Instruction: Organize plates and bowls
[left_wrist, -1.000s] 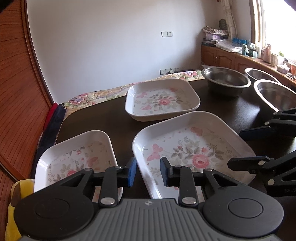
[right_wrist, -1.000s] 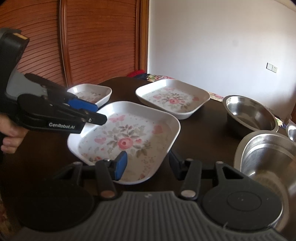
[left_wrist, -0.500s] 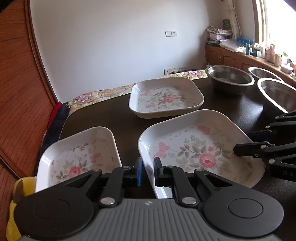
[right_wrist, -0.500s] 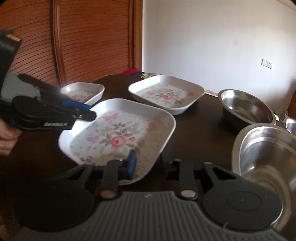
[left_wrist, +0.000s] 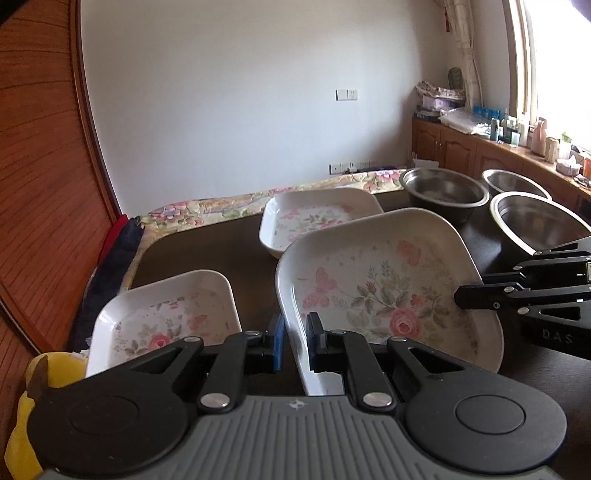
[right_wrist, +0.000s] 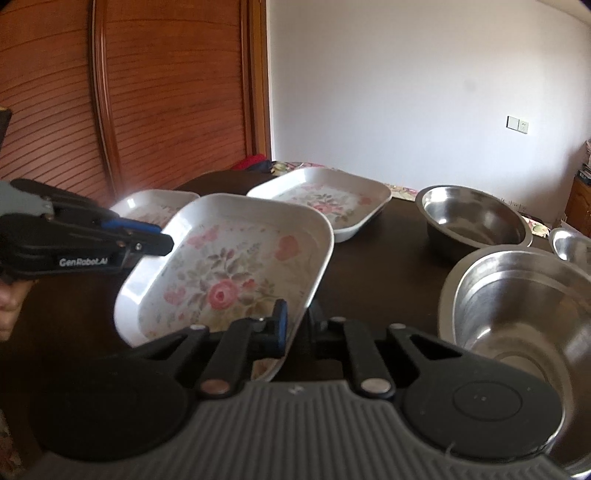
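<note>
We see three white plates printed with pink roses, butterflies and green leaves: the big plate (left_wrist: 380, 280), the far plate (left_wrist: 314, 218) and the small plate (left_wrist: 166, 314). Our three bowls (right_wrist: 472, 218) are bare silvery steel. The table (left_wrist: 221, 247) is dark brown, the cloth (left_wrist: 207, 212) along its far edge yellow and floral. Our grippers are black with blue pads (left_wrist: 276, 341). The wall (left_wrist: 240, 92) is white, the door (right_wrist: 147, 92) reddish-brown and slatted.

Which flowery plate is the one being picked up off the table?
The big middle plate: both grippers pinch its rim and it tilts above the table. The small plate and far plate lie flat, untouched.
</note>
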